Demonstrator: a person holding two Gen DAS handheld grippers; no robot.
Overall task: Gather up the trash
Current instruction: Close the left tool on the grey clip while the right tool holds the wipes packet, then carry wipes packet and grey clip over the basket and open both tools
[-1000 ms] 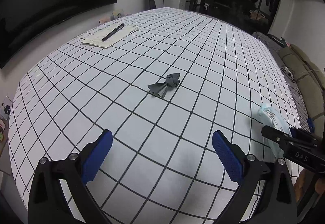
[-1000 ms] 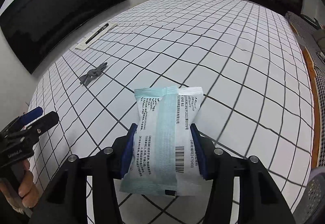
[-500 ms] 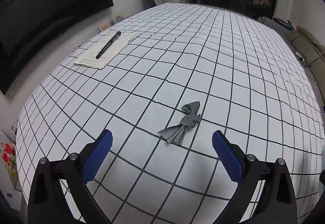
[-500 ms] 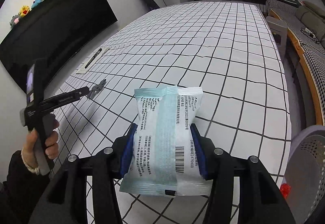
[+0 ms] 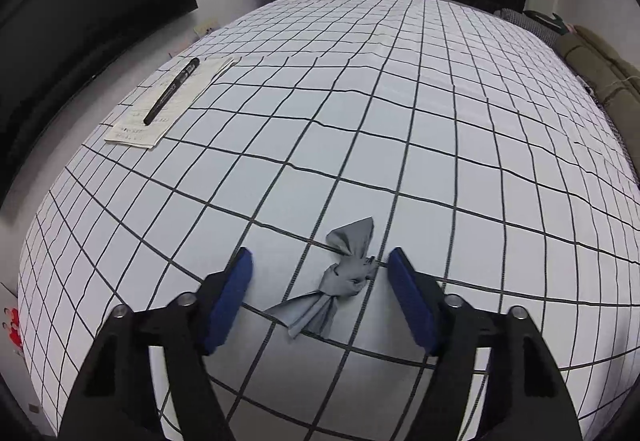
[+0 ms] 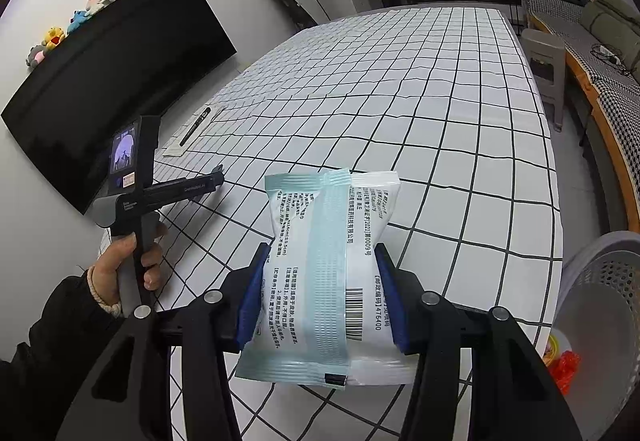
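Note:
A grey knotted scrap of wrapper (image 5: 340, 281) lies on the checked tablecloth (image 5: 400, 121). My left gripper (image 5: 320, 295) is open with its blue pads on either side of the scrap, not touching it. In the right wrist view the left gripper (image 6: 218, 175) reaches over the table's left part, held by a hand. My right gripper (image 6: 320, 293) is shut on a white and teal packet (image 6: 328, 269) and holds it above the table's near edge. A grey perforated bin (image 6: 600, 305) stands at lower right, beside the table, with red trash inside.
A black pen (image 5: 172, 91) lies on a paper slip (image 5: 164, 105) at the table's far left. A dark screen (image 6: 120, 89) hangs on the left wall. A stool (image 6: 544, 57) and a bench (image 6: 608, 89) stand to the right of the table.
My left gripper has moved forward and down over the grey scrap and its jaws have narrowed around it. My right gripper has lifted back with the packet, bringing the bin into view.

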